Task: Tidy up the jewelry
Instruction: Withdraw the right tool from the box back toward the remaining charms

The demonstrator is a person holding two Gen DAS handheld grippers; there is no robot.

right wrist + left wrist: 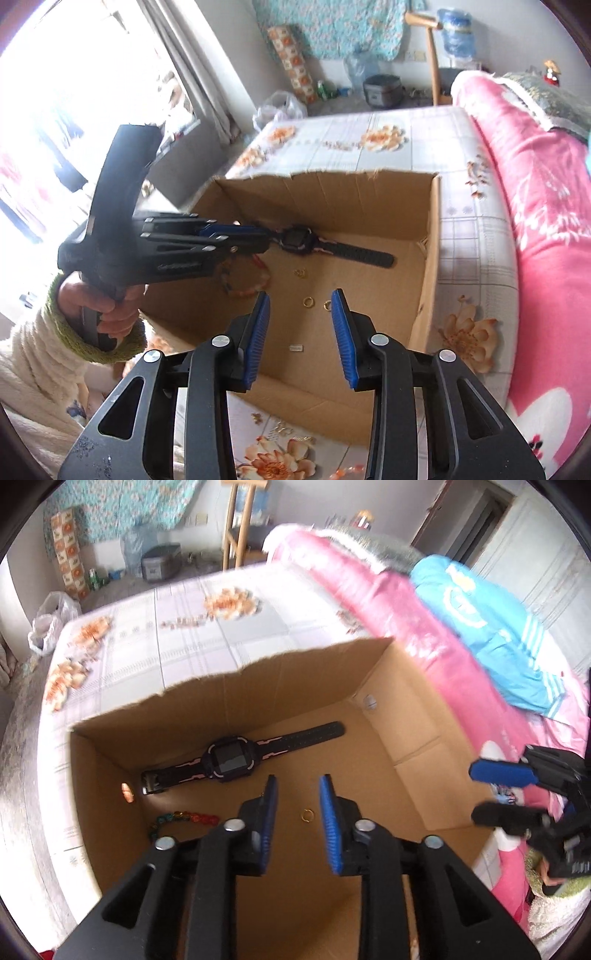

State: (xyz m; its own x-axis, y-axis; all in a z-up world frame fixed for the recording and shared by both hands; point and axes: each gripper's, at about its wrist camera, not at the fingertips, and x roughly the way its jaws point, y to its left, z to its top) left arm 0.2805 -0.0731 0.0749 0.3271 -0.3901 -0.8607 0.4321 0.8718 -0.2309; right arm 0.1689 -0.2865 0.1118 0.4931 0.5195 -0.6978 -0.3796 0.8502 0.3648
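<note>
An open cardboard box (pixel 258 698) (pixel 332 195) stands on the bed. On its floor lie a black watch (pixel 229 760) (pixel 295 240), a coloured bead bracelet (pixel 184 818) (pixel 247 290), a gold ring (pixel 306 815) and more gold rings (pixel 307 302) (pixel 327 305) (pixel 300 273). A small silver piece (pixel 295 348) lies nearer the front. My left gripper (pixel 297 782) (pixel 264 236) hangs open above the box floor, holding nothing. My right gripper (pixel 300 295) (pixel 476 794) is open too and holds nothing; it hovers over the box's near right side.
The box rests on a floral bed sheet (pixel 469 236). A pink quilt (pixel 399 609) and a blue garment (pixel 480 627) lie to the right. A hand in a white fuzzy sleeve (pixel 40 354) holds the left gripper. Floor clutter sits beyond the bed.
</note>
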